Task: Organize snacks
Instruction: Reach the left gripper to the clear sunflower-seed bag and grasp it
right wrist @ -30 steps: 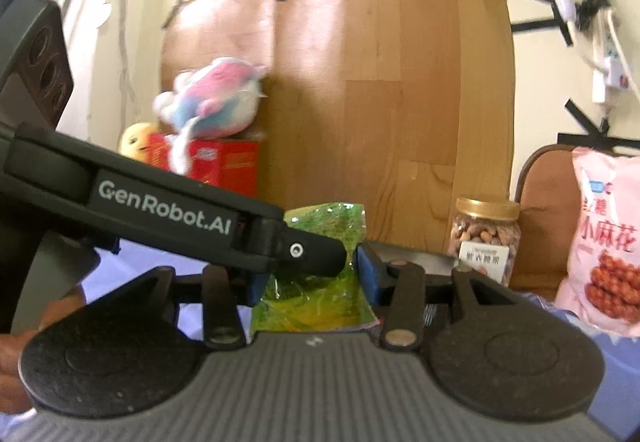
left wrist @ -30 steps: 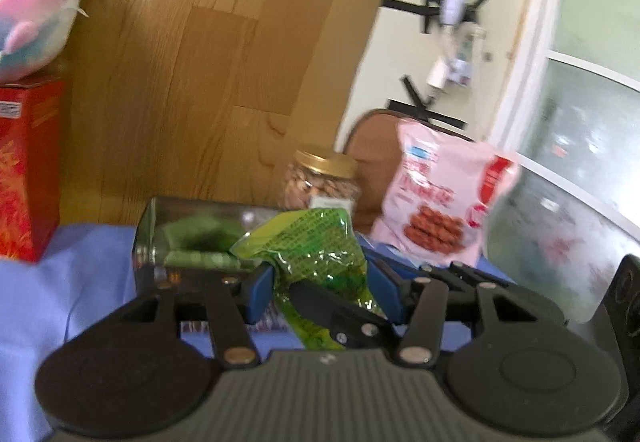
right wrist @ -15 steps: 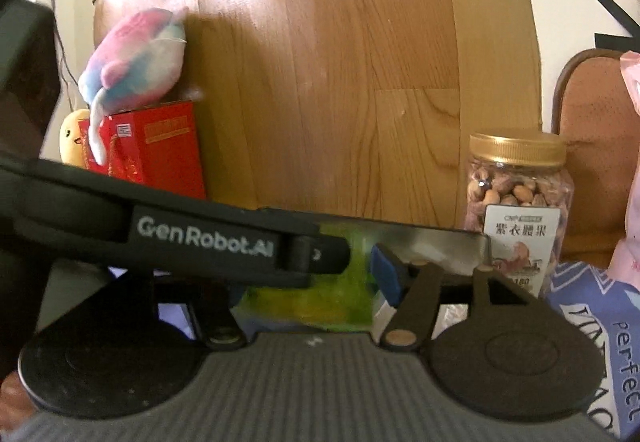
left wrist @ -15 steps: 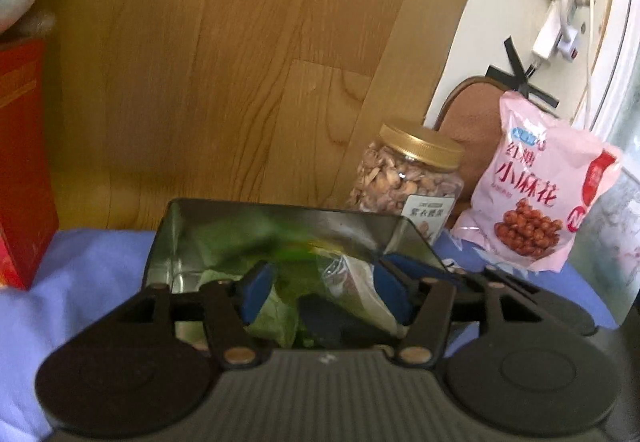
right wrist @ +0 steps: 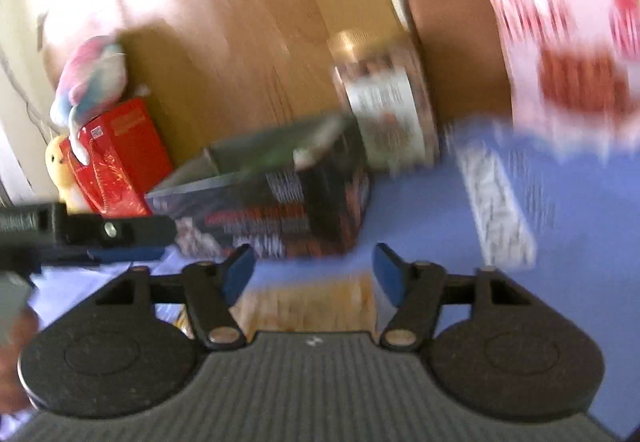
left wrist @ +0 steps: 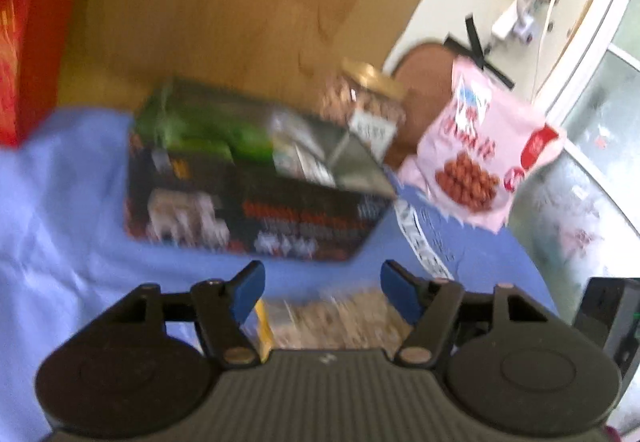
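A dark printed tin box [left wrist: 248,210] stands open on the blue cloth, and the green snack bag [left wrist: 208,130] lies inside it. The box also shows in the right wrist view [right wrist: 280,210]. My left gripper [left wrist: 322,288] is open and empty, pulled back in front of the box. My right gripper [right wrist: 310,274] is open and empty too, beside the left one. A yellowish snack packet [left wrist: 340,322] lies on the cloth just below the left fingers; it also shows under the right gripper [right wrist: 308,306]. Both views are blurred by motion.
A jar of nuts [left wrist: 368,102] with a gold lid stands behind the box. A pink snack bag [left wrist: 480,154] leans against a brown chair back at the right. A red carton [right wrist: 116,158] with a plush toy [right wrist: 92,74] on top stands at the left.
Both grippers let go of the green bag, which now lies in the box. Both opened wide, pulled back and tilted down toward the cloth.
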`<state>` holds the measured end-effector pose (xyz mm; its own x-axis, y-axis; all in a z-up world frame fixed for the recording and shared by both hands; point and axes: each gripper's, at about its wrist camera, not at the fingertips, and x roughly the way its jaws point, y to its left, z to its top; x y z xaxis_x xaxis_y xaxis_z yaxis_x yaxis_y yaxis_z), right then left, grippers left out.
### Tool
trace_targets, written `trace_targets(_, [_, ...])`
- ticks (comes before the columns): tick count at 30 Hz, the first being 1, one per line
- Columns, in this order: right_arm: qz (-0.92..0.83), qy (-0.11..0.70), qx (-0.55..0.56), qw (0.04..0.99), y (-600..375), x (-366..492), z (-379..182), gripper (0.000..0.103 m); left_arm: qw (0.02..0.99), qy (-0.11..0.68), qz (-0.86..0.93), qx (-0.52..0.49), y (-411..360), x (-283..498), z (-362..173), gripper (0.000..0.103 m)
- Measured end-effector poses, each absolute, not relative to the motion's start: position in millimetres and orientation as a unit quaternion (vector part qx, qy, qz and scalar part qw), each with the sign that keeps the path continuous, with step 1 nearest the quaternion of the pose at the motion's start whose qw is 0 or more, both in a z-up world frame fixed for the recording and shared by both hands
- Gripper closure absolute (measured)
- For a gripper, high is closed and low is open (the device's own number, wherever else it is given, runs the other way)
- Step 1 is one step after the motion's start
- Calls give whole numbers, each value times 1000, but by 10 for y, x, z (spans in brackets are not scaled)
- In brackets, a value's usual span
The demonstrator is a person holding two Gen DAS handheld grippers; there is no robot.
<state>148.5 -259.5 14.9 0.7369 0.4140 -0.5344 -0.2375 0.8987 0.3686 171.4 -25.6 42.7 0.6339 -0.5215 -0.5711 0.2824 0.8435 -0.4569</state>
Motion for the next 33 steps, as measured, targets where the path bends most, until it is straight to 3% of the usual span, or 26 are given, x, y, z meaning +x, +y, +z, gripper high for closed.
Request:
trace_targets(1, [176,326,136,919,-2574,1453,106,52,886,372,-222,-166,-287,1705,376,37])
trace_targets(3, [181,321,110,923,-2499,1299,104,71,881,386,-217,-169,-309,1645,302,37])
trace_targets(4, [192,324,105,920,-2466,1224,114,74,880,384,-220,-171,-303,1592,290,37])
trace_targets(11, [249,324,97,907,-2318,576,122,75,874,383,-244,-173,-274,1114,315,37])
trace_targets(16, [220,290,96,926,-2501,400,226,61,874,374,-249,-187,-119,777,380,37])
trace_targets(20, [218,309,45,925,-2429,376,125,32,871,386,-245,-180,-75,618,307,27])
trace_targets(21, [216,310,19,926,-2351,359,82,30,869,394,-243,-177,-93,620,261,27])
trace_targets(25, [231,292,-107,922,-1963,229,27,30,867,395,-253,-167,-188,595,154,28])
trace_targets(31, [230,294,-88,924,-1987,275,18,29,853,398,-279,-190,-338,566,175,31])
trace_targets(33, [224,290,-83,927,-2017,245,18,36,859,387,-276,-190,-340,537,220,31])
